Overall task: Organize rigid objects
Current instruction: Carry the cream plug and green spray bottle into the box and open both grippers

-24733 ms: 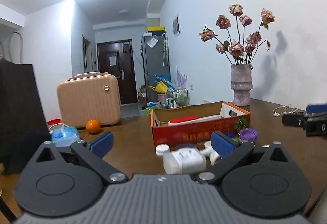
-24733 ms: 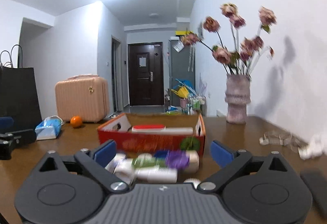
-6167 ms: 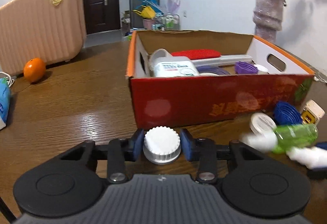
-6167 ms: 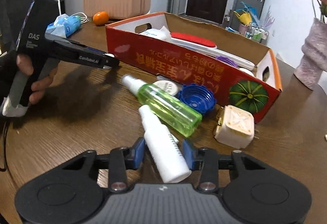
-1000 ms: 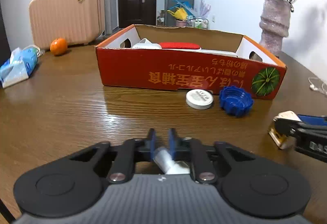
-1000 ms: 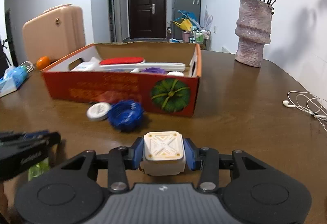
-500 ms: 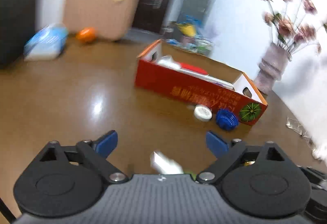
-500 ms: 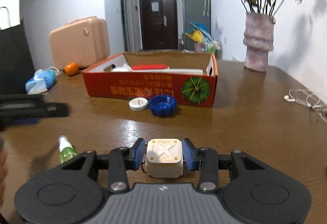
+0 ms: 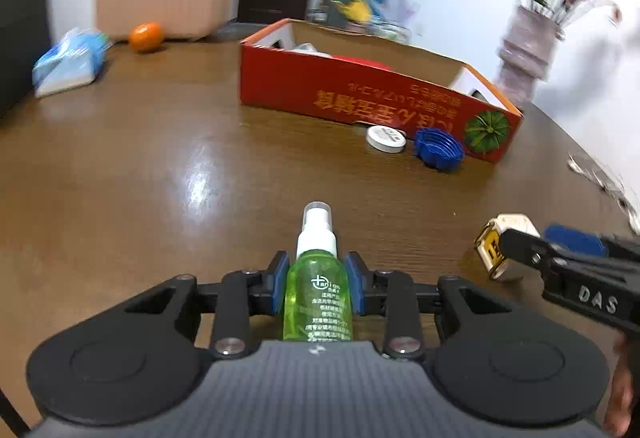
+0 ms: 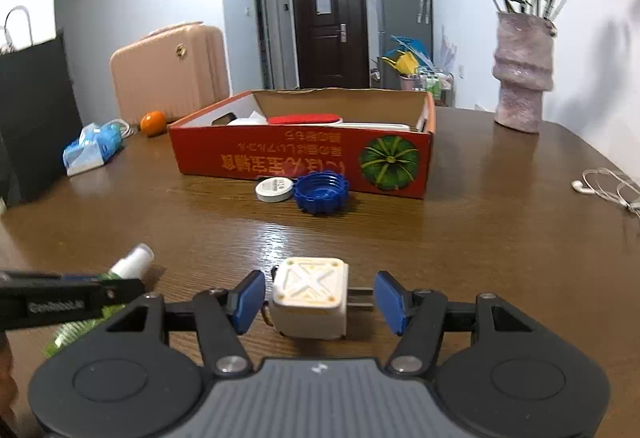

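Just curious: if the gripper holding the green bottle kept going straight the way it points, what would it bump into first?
Probably bare table first, since the left gripper tilts downward; beyond lies the white lid, though depth is unclear.

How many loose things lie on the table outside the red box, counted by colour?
Green: 1, the spray bottle
White: 2, the round lid and the square plug
Blue: 2, the ridged cap and the tissue pack
Orange: 1, the orange
Total: 6
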### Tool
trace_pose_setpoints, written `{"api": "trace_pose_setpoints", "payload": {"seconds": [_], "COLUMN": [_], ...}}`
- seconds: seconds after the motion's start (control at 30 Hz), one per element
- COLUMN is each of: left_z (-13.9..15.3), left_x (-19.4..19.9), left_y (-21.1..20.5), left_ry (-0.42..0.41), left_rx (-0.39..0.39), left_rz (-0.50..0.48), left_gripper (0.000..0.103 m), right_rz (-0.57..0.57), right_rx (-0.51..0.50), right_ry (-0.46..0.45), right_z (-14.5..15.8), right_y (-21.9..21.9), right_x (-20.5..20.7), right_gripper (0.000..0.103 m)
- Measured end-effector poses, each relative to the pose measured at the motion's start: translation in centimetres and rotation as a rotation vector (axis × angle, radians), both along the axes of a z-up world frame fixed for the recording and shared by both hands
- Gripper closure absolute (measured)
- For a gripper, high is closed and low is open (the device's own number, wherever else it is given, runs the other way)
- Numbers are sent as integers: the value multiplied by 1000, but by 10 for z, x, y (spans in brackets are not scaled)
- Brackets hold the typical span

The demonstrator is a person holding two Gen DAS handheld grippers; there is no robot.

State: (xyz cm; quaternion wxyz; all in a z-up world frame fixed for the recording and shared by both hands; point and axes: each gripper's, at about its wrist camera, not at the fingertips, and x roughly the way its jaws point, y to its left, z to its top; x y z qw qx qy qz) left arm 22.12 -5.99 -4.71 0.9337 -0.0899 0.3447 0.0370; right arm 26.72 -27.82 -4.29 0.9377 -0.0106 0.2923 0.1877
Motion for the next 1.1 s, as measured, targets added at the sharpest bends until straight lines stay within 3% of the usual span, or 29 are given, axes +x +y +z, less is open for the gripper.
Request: {"api": "trace_pose_setpoints", "payload": {"seconds": [0.1, 0.17, 0.2, 0.23, 0.3, 0.43, 0.63, 0.73, 0.9, 1.0, 1.1], "left_z": [0, 1, 1, 1, 0, 2, 36, 58, 103, 123, 123], "left_x": [4, -1, -4, -8, -16, -31, -35, -18, 45, 99, 155], "left_y": [6, 4, 4, 5, 4, 8, 19, 25, 31, 28, 24], "left_ry": [4, -11, -13, -21, -26, -62, -229, -296, -422, -438, -397], "left_rx": [45, 104, 119, 116, 131, 111, 91, 67, 18, -5, -45], "left_rz": [-70, -79, -80, -92, -129, -170, -167, -167, -196, -208, -216], "left_gripper": [71, 58, 54, 53, 71, 72, 73, 73, 72, 73, 72], "right_rz": [18, 23, 20, 10, -7, -18, -15, -35, -57, -58, -63], "right_rx": [-20, -42, -60, -77, -74, -46, 6, 38, 71, 58, 60], "right_ry": [7, -5, -12, -20, -27, -14, -42, -66, -126, -152, -127], "right_z": [-4, -5, -6, -6, -5, -4, 12, 24, 57, 78, 91], "right_y": [9, 16, 20, 23, 24, 24, 23, 18, 8, 5, 4], "right_x": [6, 6, 6, 6, 5, -1, -22, -24, 2, 40, 93], "right_gripper": [44, 46, 57, 62, 62, 62, 63, 63, 62, 62, 62]}}
